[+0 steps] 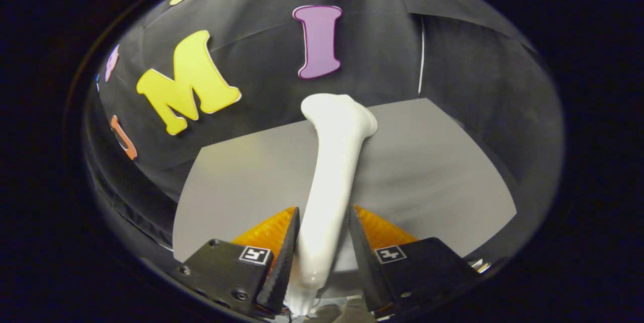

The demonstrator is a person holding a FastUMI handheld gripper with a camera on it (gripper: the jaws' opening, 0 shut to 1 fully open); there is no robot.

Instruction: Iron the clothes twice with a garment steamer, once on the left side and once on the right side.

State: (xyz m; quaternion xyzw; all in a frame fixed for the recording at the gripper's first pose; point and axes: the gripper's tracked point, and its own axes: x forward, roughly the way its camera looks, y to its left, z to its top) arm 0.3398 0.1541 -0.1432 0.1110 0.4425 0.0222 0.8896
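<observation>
Grey table (pixel 241 182) beyond seemingly gripper-clamped steamer (pixel 332 162).

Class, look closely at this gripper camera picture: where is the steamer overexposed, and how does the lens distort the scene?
In the gripper view, the white steamer is blown out along its handle, with little surface detail; the gripper is shut on it. The fisheye lens bows the edges of the grey surface. Everything past that surface is dim.

Dim booth; soft overhead light brightens the white garment steamer (pixel 334 172) and grey table (pixel 432 162). Fisheye bends edges; slight motion blur throughout.
</observation>
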